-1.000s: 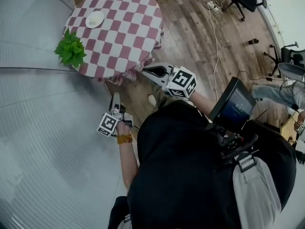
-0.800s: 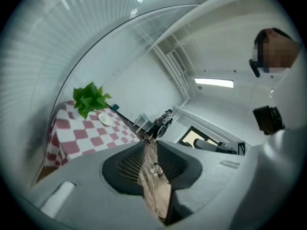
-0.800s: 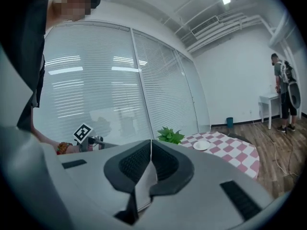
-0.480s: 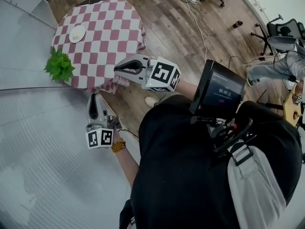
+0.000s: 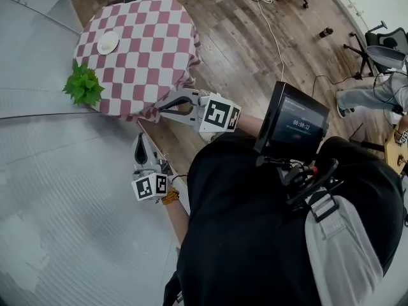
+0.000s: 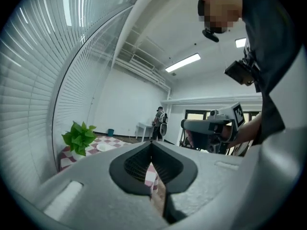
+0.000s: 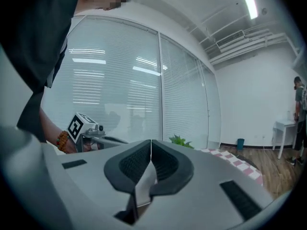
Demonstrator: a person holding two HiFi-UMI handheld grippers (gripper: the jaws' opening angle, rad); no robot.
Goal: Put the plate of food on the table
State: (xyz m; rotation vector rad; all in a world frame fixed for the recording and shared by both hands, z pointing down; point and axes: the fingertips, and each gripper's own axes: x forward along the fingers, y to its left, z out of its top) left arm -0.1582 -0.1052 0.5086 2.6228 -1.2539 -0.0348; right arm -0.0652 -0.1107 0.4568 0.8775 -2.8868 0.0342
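A round table [image 5: 153, 37] with a red-and-white check cloth stands at the upper left of the head view. On its far left side lies a small white plate [image 5: 108, 43], and a green plant [image 5: 83, 85] sits at the near left edge. My right gripper [image 5: 164, 104] hovers just off the table's near edge, shut and empty. My left gripper [image 5: 139, 138] hangs lower, beside the window wall, also shut with nothing in it. The left gripper view shows the plate [image 6: 103, 147], the plant [image 6: 79, 135] and the right gripper [image 6: 204, 126].
A curved wall of window blinds [image 5: 57, 183] runs along the left. Cables [image 5: 274, 24] trail over the wooden floor, with office chairs [image 5: 376, 50] and a seated person's legs [image 5: 363, 97] at the right. Another person [image 6: 160, 122] stands far off by a white desk.
The head view has swung a little, so the table sits further left in the picture. Both grippers stay shut and short of the table; the right one has dipped slightly.
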